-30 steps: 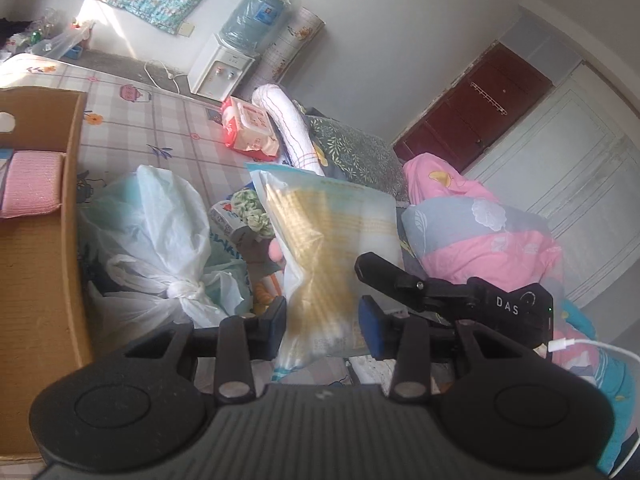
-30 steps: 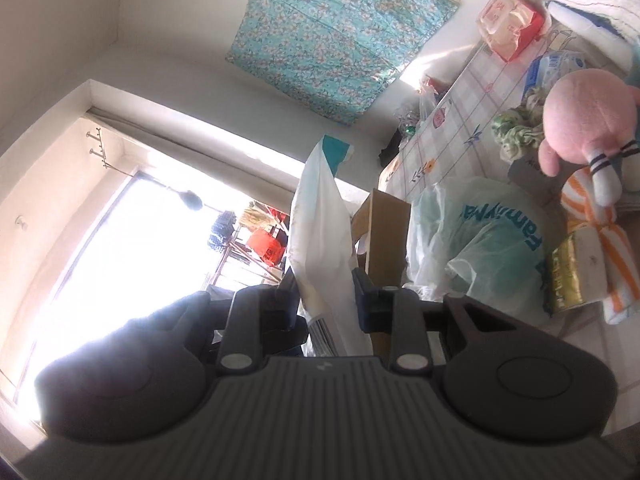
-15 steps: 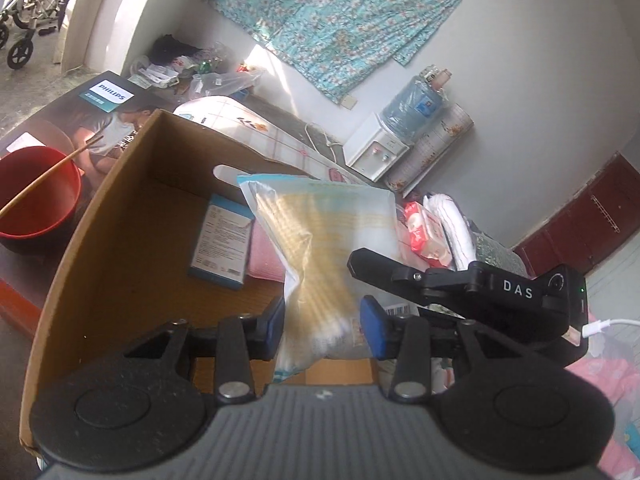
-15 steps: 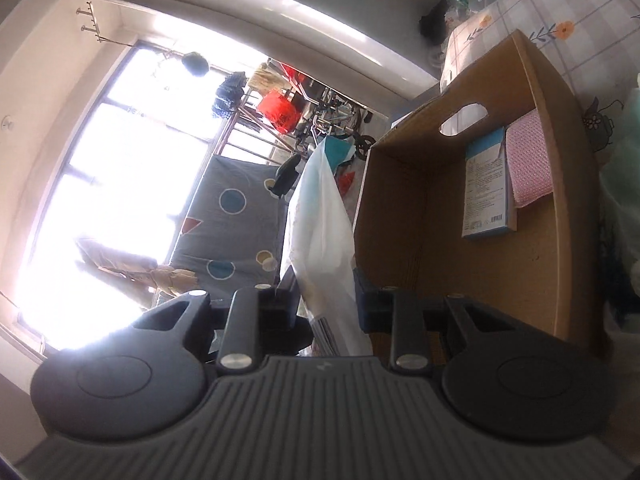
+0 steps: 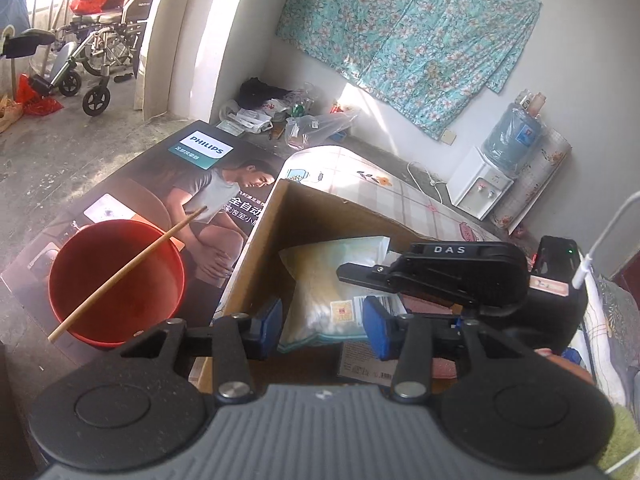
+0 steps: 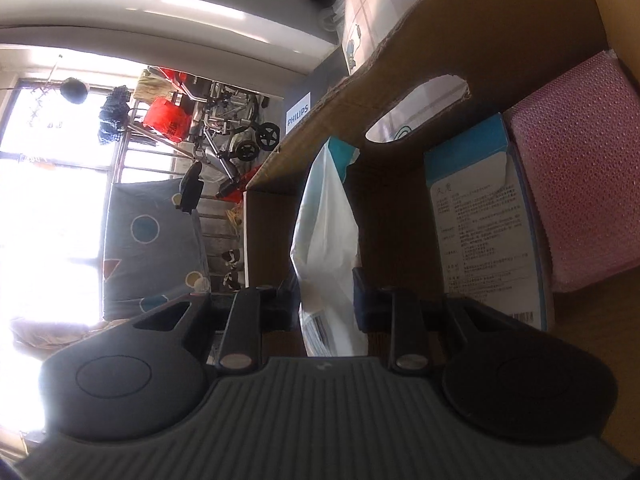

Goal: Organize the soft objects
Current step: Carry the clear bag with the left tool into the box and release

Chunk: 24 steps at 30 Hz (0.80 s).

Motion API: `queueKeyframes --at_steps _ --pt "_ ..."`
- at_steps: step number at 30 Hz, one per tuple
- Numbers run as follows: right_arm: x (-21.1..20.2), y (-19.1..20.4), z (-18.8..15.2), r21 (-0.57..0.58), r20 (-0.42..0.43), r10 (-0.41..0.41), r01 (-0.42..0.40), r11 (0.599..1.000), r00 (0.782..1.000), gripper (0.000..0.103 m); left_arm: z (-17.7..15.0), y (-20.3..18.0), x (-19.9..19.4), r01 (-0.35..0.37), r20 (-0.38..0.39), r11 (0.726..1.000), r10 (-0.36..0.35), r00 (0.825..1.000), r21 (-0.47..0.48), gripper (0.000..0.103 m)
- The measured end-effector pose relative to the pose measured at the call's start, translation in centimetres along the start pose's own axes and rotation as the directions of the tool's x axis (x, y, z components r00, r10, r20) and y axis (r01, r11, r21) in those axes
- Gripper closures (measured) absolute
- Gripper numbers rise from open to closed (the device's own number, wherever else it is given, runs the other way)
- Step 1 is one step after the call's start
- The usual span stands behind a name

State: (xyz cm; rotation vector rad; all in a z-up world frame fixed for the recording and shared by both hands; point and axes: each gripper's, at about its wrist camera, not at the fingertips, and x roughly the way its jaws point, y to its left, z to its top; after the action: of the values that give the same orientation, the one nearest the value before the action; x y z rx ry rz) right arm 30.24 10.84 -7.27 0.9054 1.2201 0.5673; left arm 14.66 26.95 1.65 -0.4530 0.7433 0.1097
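Observation:
A clear plastic pack of pale yellow soft stuff (image 5: 332,280) hangs low inside the open cardboard box (image 5: 256,264). My left gripper (image 5: 324,324) has its blue pads against the pack's lower sides, and its jaws are opening. The right gripper's black body (image 5: 460,272) reaches in from the right. In the right wrist view the pack (image 6: 324,240) stands edge-on between the pads of my right gripper (image 6: 326,300), which is shut on it. A blue printed box (image 6: 480,220) and a pink textured pad (image 6: 572,184) lie on the cardboard box's floor (image 6: 400,208).
A red bucket (image 5: 116,280) with a wooden stick (image 5: 132,268) across it stands on the floor left of the box, on a flat dark Philips carton (image 5: 192,184). The patterned bed sheet (image 5: 360,184) runs behind. A water dispenser (image 5: 484,184) stands by the wall; a wheelchair (image 5: 92,60) is far left.
Both grippers carried the pack away from the bed clutter, over the cardboard box and down into it. The pack now tilts flatter, and the left pads stand a little wider.

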Motion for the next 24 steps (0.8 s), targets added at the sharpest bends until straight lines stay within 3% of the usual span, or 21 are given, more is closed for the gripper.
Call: queueKeyframes --at_steps 2,5,8,13,16,19,24 --pt "2.4 -0.7 0.2 0.016 -0.016 -0.023 0.023 1.0 1.0 0.074 -0.3 0.4 -0.1 -0.001 -0.006 1.0 0.001 1.0 -0.003 0.058" --pt "5.4 -0.9 0.0 -0.042 -0.065 -0.123 0.121 0.992 0.99 0.068 -0.6 1.0 -0.1 0.009 -0.023 1.0 -0.009 1.0 -0.012 0.058" --pt "5.6 -0.4 -0.5 -0.094 -0.064 -0.179 0.173 0.981 0.982 0.053 -0.8 1.4 -0.7 0.025 -0.009 0.999 -0.026 1.0 -0.023 0.057" --pt "3.0 1.7 -0.7 -0.157 0.003 -0.185 0.183 0.97 0.983 0.042 -1.1 1.3 -1.5 0.039 0.005 0.999 -0.039 0.999 -0.018 0.054" --pt "1.0 2.7 -0.5 -0.135 0.035 -0.157 0.161 0.978 0.987 0.037 -1.3 0.9 -2.0 0.045 0.009 0.999 -0.045 0.999 -0.008 0.051" --pt "-0.6 3.0 -0.7 -0.083 0.017 -0.08 0.082 0.993 0.997 0.033 -1.7 0.2 -2.9 0.064 0.011 0.998 -0.064 0.998 0.003 0.049" --pt "-5.9 3.8 -2.5 -0.116 0.03 0.019 -0.015 0.993 0.999 0.029 -2.9 -1.6 -4.8 0.105 0.017 0.994 -0.105 0.994 0.037 0.043"
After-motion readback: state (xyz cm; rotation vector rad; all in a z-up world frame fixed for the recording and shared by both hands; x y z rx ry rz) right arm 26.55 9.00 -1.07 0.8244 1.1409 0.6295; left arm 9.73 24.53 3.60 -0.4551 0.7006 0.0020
